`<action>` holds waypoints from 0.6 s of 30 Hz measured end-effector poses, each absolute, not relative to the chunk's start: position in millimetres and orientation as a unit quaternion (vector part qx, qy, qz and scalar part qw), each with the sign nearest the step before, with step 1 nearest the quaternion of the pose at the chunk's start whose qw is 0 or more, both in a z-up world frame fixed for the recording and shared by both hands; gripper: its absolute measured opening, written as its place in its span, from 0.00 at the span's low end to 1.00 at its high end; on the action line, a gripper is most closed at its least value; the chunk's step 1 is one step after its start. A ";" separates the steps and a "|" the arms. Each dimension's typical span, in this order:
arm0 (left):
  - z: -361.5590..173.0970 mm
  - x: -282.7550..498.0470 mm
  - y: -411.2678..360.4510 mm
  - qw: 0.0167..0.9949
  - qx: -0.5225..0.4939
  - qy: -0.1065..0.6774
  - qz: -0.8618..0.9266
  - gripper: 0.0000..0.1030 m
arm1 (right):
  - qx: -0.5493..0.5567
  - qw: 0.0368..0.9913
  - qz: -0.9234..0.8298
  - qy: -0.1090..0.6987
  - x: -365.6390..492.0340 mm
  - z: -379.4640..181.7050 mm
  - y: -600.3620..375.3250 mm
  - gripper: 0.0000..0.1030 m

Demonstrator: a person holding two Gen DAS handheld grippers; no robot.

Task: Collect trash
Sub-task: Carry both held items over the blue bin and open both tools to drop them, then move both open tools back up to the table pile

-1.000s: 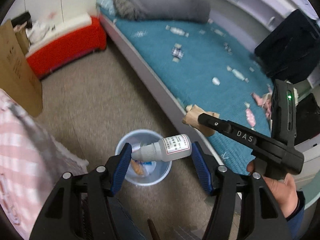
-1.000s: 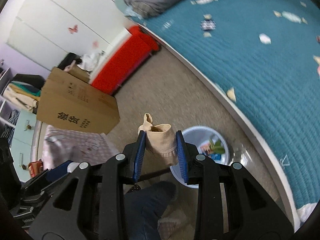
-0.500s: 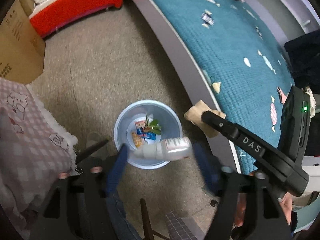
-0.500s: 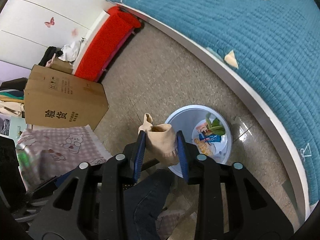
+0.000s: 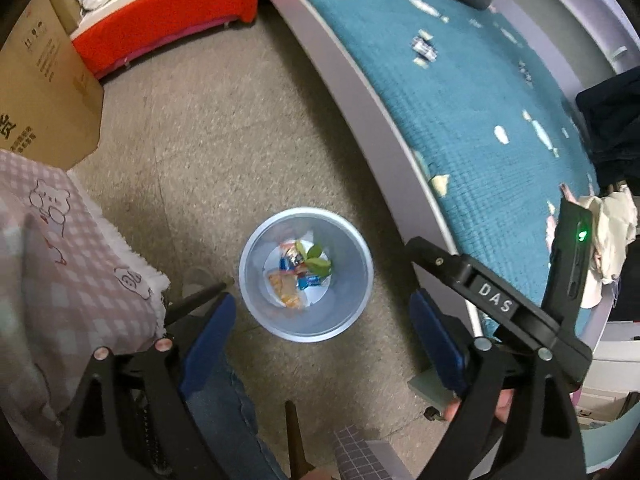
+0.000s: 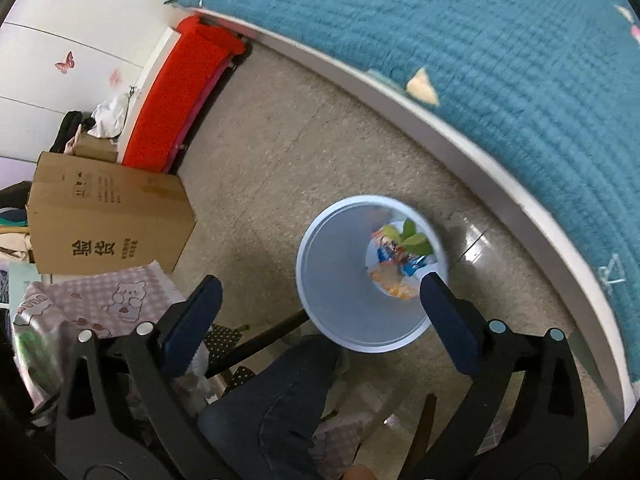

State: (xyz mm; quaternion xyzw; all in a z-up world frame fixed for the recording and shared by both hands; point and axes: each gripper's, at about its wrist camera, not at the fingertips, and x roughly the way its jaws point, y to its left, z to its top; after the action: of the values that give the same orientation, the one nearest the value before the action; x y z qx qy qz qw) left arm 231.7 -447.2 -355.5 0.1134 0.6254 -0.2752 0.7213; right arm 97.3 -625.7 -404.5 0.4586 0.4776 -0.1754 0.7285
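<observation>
A pale blue trash bin (image 5: 256, 252) stands on the floor beside the bed and holds wrappers and green leaves (image 5: 312, 264). My left gripper (image 5: 320, 320) is open and empty, above the bin's near rim. My right gripper (image 6: 316, 304) is open and empty, above the bin (image 6: 332, 264); its body also shows in the left wrist view (image 5: 492, 300). Several scraps of trash (image 5: 500, 134) lie on the teal bedspread (image 5: 480, 92). A tan scrap (image 6: 422, 88) lies near the bed's edge.
A cardboard box (image 6: 104, 216) stands left of the bin, and a red bench (image 5: 160, 28) beyond it. A pink checked blanket (image 5: 52, 256) is at the left. The person's jeans-clad leg (image 6: 288, 404) is below the grippers. Dark clothing (image 5: 608, 120) lies on the bed at the right.
Both grippers opened. The small white bottle has left my left gripper and the tan crumpled paper has left my right gripper. Both views swung down over the bin.
</observation>
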 end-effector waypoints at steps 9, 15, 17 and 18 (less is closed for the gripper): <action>-287.4 206.7 -442.2 0.759 0.111 0.555 -0.321 0.86 | 0.425 0.769 -0.195 0.436 79.6 -340.8 -623.9 0.94; -233.6 187.9 -424.1 0.788 0.099 0.501 -0.344 0.88 | 0.398 0.799 -0.199 0.403 70.6 -288.6 -612.3 0.94; -218.7 183.0 -415.6 0.797 0.095 0.485 -0.347 0.88 | 0.389 0.810 -0.196 0.393 72.2 -270.2 -605.9 0.94; -208.8 179.8 -409.9 0.803 0.093 0.475 -0.349 0.89 | 0.385 0.814 -0.195 0.389 72.3 -263.3 -602.8 0.94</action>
State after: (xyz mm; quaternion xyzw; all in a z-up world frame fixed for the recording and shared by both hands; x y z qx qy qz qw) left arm 179.8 -409.9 -208.8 0.0926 0.4748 -0.3486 0.8028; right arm 72.3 -602.8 -263.3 0.3855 0.3894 -0.1945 0.8136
